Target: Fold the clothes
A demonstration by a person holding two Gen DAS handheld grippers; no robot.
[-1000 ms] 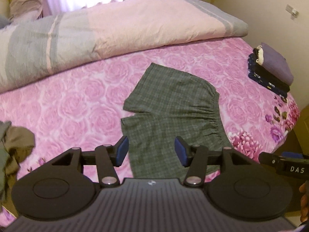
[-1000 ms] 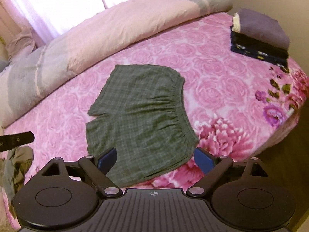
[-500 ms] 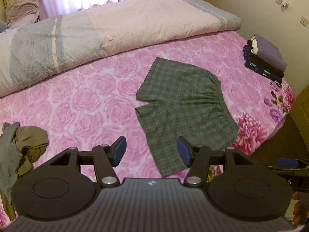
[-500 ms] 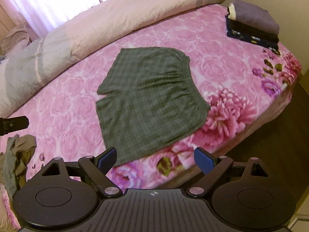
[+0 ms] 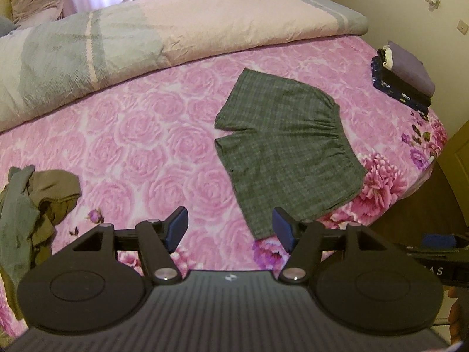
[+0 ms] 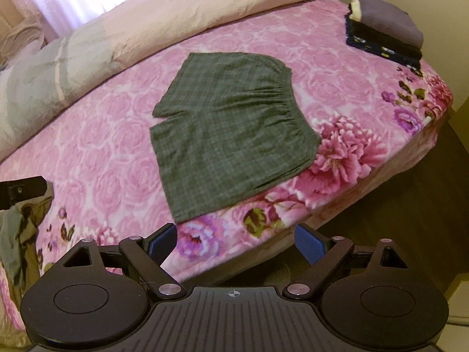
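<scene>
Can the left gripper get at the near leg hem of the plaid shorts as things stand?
Probably yes. The left gripper, its jaws opening and empty, hangs just short of the plaid shorts, which lie flat on the bedspread with nothing across the hem.

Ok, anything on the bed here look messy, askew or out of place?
Only the crumpled olive and grey clothes bunched at the bed's near left edge, unlike the neat folded stack at the far right corner. The green plaid shorts lie flat, unfolded, angled across the pink floral bedspread. Nothing looks spilled or damaged.
</scene>
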